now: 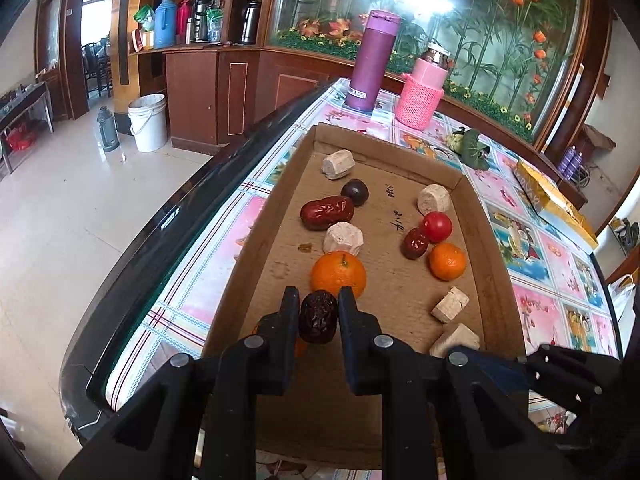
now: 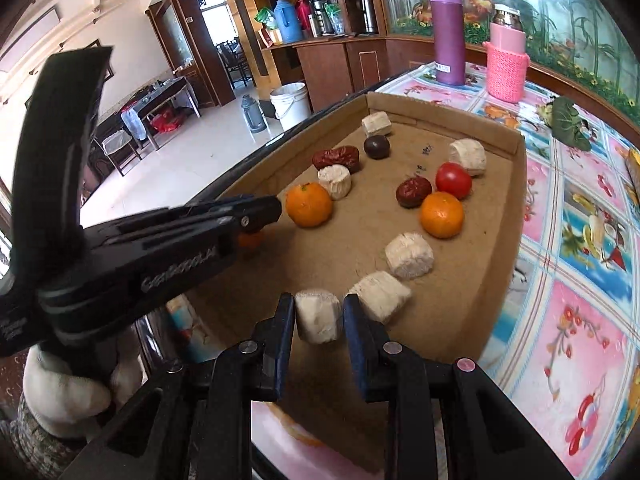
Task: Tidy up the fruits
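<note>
A shallow cardboard tray (image 1: 496, 264) (image 2: 516, 184) holds mandarins (image 1: 338, 274) (image 2: 441, 215), red dates (image 1: 327, 213), a tomato (image 1: 437, 227) (image 2: 453, 180), a dark round fruit (image 1: 355, 191) and several pale chunks (image 1: 343, 238). My left gripper (image 1: 319, 306) is shut on a dark wrinkled date (image 1: 319, 317) just above the tray's near part; it also shows in the right wrist view (image 2: 276, 210) beside a mandarin (image 2: 309, 204). My right gripper (image 2: 319, 312) is shut on a pale chunk (image 2: 319, 316) at the tray's near edge.
The tray lies on a table with a flowered cloth (image 2: 580, 320). A purple flask (image 1: 372, 60), a pink knitted-sleeve bottle (image 1: 424, 92), a green cloth item (image 1: 474, 148) and a yellow packet (image 1: 548, 196) stand beyond it. The table's dark left edge (image 1: 168, 232) drops to the floor.
</note>
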Tool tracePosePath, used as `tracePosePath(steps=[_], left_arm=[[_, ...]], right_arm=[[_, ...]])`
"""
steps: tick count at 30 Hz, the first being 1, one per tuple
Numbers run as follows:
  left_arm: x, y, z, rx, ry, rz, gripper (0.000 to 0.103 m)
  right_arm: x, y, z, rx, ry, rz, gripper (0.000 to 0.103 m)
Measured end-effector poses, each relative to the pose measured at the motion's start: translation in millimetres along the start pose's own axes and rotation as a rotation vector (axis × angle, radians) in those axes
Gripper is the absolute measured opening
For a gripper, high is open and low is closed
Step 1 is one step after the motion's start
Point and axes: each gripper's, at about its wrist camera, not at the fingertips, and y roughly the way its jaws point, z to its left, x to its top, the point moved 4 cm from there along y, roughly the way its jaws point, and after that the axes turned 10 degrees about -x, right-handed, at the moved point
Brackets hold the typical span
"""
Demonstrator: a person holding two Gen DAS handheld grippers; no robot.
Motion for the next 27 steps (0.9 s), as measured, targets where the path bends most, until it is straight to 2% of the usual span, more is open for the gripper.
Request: tracePosePath(steps=[2, 6, 7, 9, 10, 11, 15, 17, 21, 23, 25, 27], left_arm=[[0, -2, 3, -0.007, -0.017, -0.004, 0.023], [1, -9, 5, -0.012, -0.039, -0.022, 0.048], [2, -11, 5, -0.014, -0.042, -0.027, 0.049], [3, -15, 6, -0.013, -0.045, -0.035, 0.052], [3, -16, 6, -0.013, -0.047, -0.04, 0.056], [4, -18, 5, -0.013, -0.048, -0.047, 0.058], [5, -26, -5, 0.011, -0.023, -0.081, 0.061], [7, -34, -15, 0.029, 0.008, -0.11, 0.064], [8, -58, -34, 0.111, 0.07, -0.221, 0.083], [9, -78, -45, 0.183, 0.1, -0.311, 0.09], [7, -101, -54, 0.249, 0.122, -0.4, 0.102], [5, -118, -61, 0.294, 0.129, -0.466, 0.103]], right_arm=[[7, 3, 0, -0.028, -0.009, -0.029, 0.028], [19, 7, -4, -0.069, -0.017, -0.06, 0.032], [20, 6, -7, -0.063, -0.003, -0.065, 0.034], [23, -2, -16, -0.067, 0.03, -0.085, 0.045], [24, -7, -22, -0.071, 0.051, -0.097, 0.055], [24, -14, -29, -0.075, 0.077, -0.111, 0.061], [17, -38, -60, -0.103, 0.181, -0.143, 0.062], [11, -47, -72, -0.114, 0.228, -0.15, 0.068], [-6, -63, -87, -0.142, 0.291, -0.158, 0.071], [-14, -71, -91, -0.16, 0.307, -0.163, 0.072], [-21, -77, -93, -0.182, 0.319, -0.171, 0.074], [-30, -85, -94, -0.194, 0.334, -0.177, 0.075]])
